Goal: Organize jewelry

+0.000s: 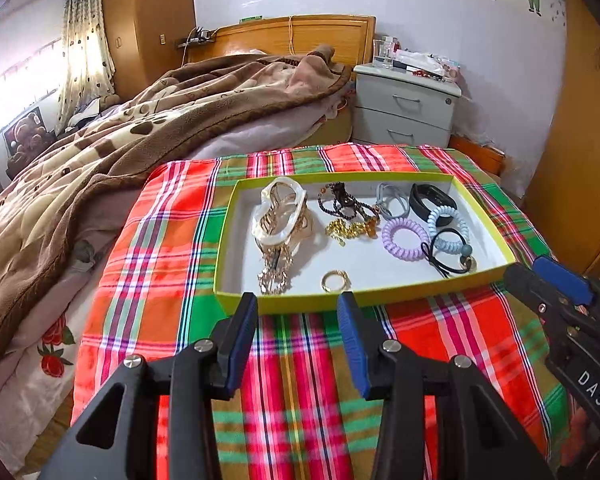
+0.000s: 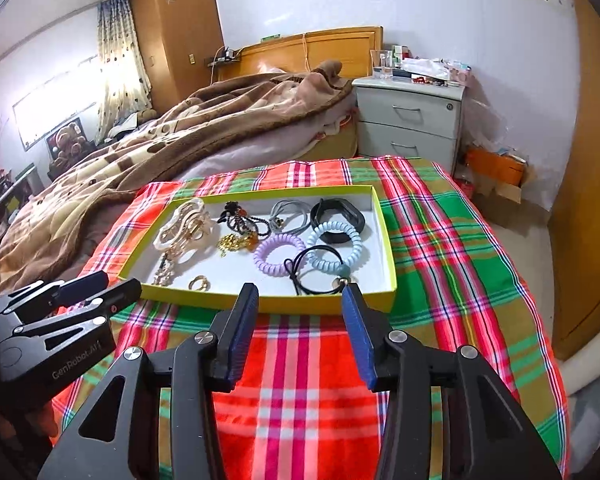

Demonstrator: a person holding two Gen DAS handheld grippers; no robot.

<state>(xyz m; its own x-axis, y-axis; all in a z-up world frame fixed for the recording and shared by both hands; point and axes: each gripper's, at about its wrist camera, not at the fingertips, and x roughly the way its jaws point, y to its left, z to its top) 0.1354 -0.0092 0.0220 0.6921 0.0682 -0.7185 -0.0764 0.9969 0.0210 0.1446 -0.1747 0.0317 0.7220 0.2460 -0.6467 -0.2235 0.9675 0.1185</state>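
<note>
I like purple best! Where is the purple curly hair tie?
In both views the purple hair tie lies inside the box, right of the middle, between the gold chain and the light blue hair tie.

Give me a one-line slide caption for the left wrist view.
Open left gripper hovers at the near edge of a yellow-green tray of hair ties and jewelry on a plaid cloth.

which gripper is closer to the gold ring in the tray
Left. The left gripper hangs open just outside the near wall in front of the gold ring; the right gripper is further along, by the black hair tie.
</note>
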